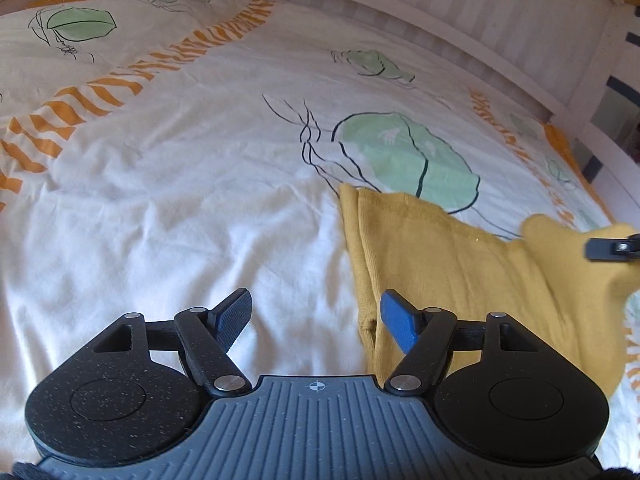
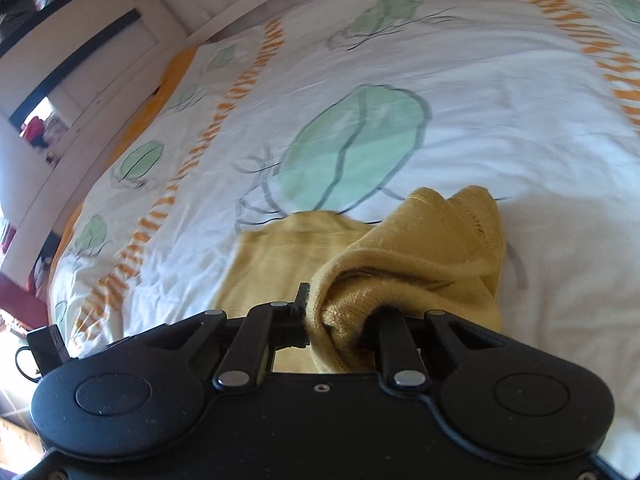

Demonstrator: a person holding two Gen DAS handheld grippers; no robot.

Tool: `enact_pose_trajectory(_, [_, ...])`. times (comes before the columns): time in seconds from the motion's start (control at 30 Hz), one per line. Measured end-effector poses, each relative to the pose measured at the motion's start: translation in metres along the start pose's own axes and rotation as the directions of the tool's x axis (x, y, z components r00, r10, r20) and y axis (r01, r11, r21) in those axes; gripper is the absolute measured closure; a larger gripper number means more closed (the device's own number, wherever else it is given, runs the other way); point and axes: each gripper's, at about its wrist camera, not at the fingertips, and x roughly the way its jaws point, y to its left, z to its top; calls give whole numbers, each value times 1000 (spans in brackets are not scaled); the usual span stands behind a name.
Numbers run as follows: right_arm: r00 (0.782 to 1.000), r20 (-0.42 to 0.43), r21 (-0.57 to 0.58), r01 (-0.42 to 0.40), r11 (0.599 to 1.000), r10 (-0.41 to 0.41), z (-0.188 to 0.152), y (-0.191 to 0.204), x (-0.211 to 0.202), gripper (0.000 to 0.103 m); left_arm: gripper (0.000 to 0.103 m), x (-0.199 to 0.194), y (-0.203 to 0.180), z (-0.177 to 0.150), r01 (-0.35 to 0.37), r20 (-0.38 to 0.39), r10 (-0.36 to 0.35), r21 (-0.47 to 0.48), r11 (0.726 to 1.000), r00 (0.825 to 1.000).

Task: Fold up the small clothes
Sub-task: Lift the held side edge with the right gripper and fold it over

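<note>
Lying on the bed: yellow knit garment [image 1: 448, 264], spread over the white duvet [image 1: 160, 200] beside its large green leaf print [image 1: 404, 156].
Left gripper [image 1: 316, 316]: jaws spread wide, holding nothing, its blue finger [image 1: 400, 320] over the garment's left edge.
Right gripper [image 2: 340, 316]: clamped on a bunched fold of the yellow knit garment [image 2: 400, 264], lifting it off the duvet [image 2: 480, 100].
Background: white bed frame [image 1: 520, 40] along the far edge.

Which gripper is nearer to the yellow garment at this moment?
Right. The right gripper is shut on a bunched fold of the yellow garment; the left gripper hangs open at its left edge, gripping nothing.
</note>
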Motion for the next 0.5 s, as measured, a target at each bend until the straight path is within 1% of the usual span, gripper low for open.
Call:
enact_pose_trajectory(0.1, [999, -28, -23, -25, 999, 24, -3, 22, 25, 81, 33, -2, 4, 0, 3, -1, -3, -17, 1000, 1000])
enact_pose_trajectory(0.17, [998, -50, -49, -29, 998, 27, -6, 37, 42, 81, 33, -2, 7, 0, -5, -5, 5, -24, 1000, 1000])
enact_pose_trajectory(0.27, [996, -90, -104, -16, 994, 7, -12, 59, 63, 82, 33, -2, 10, 0, -10, -8, 10, -40, 999, 1000])
enact_pose_trajectory(0.33, [993, -118, -148, 9, 989, -27, -18, 72, 76, 81, 33, -2, 11, 0, -9, -10, 8, -43, 999, 1000])
enact_pose_trajectory(0.37, [991, -125, -171, 28, 985, -50, -21, 77, 83, 80, 33, -2, 12, 0, -9, -11, 9, -43, 999, 1000])
enact_pose_trajectory(0.4, [989, -137, -186, 35, 982, -61, -24, 81, 89, 75, 33, -1, 12, 0, -10, -11, 10, -42, 999, 1000])
enact_pose_trajectory(0.47, [986, -153, -185, 37, 982, -66, -28, 84, 98, 70, 33, -1, 13, -1, -13, -12, 13, -42, 999, 1000])
enact_pose_trajectory(0.5, [986, -160, -179, 25, 984, -54, -29, 85, 101, 64, 33, -1, 14, -1, -16, -12, 15, -43, 999, 1000])
